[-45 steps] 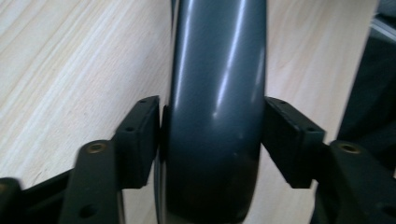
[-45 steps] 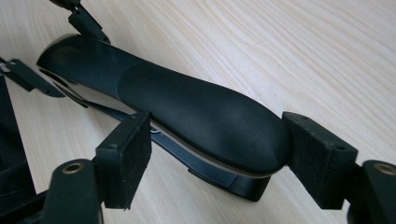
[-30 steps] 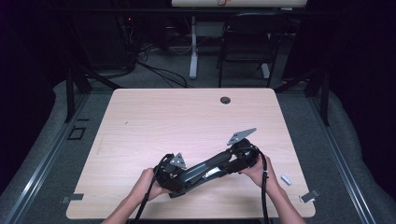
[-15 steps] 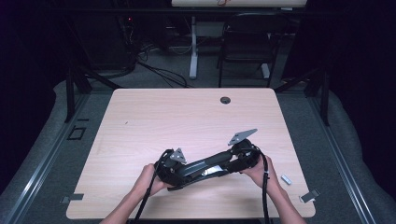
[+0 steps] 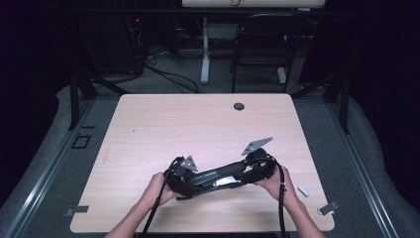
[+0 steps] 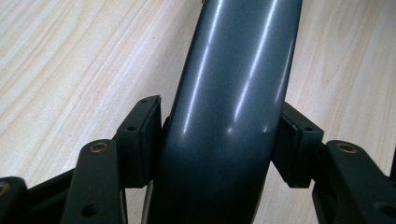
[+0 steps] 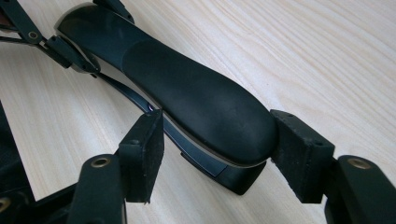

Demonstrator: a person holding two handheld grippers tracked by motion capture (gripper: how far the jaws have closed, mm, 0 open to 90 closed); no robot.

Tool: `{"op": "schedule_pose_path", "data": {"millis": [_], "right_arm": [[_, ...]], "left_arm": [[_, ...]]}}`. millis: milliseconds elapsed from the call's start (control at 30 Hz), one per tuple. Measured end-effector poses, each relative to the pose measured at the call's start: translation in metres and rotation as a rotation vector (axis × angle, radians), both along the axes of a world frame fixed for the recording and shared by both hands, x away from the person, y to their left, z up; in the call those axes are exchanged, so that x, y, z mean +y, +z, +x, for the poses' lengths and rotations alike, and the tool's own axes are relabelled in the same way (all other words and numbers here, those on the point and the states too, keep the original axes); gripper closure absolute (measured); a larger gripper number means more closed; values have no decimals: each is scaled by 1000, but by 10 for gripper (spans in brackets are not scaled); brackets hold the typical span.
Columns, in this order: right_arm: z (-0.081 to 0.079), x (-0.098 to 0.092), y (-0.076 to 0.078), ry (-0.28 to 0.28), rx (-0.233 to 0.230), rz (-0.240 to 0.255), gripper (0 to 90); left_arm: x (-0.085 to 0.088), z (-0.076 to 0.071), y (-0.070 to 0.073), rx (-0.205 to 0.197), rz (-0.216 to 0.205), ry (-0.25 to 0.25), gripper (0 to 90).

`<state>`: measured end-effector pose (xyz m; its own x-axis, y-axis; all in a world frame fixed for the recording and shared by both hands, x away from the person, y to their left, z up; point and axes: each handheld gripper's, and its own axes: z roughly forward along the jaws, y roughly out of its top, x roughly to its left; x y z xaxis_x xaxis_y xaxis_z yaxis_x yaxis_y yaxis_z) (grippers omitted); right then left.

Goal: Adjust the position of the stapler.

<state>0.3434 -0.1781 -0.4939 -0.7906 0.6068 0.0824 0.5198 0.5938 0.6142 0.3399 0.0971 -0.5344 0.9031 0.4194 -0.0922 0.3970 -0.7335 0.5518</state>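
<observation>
A long black stapler (image 5: 218, 176) spans the two grippers near the table's front edge. My left gripper (image 5: 190, 179) grips its glossy dark grey end (image 6: 224, 93). Both pads (image 6: 142, 135) lie against its sides, though the jaws have just been opening. My right gripper (image 5: 250, 171) straddles the matte black handle end (image 7: 210, 112). Its jaws have just been closing. One of its pads (image 7: 301, 154) touches the handle tip, while the other stands a sliver off the stapler's side. The stapler's base rests on the wood.
The pale wooden table (image 5: 198, 124) has a round cable hole (image 5: 239, 106) at its far edge. A small white piece (image 5: 303, 191) and a tape mark (image 5: 327, 209) lie on the floor at the right. A chair (image 5: 262, 44) and a desk leg stand beyond the table.
The left hand has shifted a little with its end of the stapler. The right hand has kept still. The stapler still spans the two grippers.
</observation>
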Motion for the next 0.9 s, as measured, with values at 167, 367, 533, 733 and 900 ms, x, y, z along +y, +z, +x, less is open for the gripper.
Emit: {"op": "schedule_pose_path", "data": {"millis": [167,367,533,733,900], "right_arm": [[-1,1,1,-9,10,-2,392],[-4,3,2,-4,20,-13,418],[-4,4,2,0,26,-6,428],[-6,5,2,4,27,-14,439],[-7,5,2,3,23,-15,441]], "left_arm": [[1,3,0,11,-2,6,394],[4,6,1,19,-3,10,370],[6,8,1,18,-1,3,365],[7,9,1,16,4,-1,358],[7,10,2,19,10,-13,363]]}}
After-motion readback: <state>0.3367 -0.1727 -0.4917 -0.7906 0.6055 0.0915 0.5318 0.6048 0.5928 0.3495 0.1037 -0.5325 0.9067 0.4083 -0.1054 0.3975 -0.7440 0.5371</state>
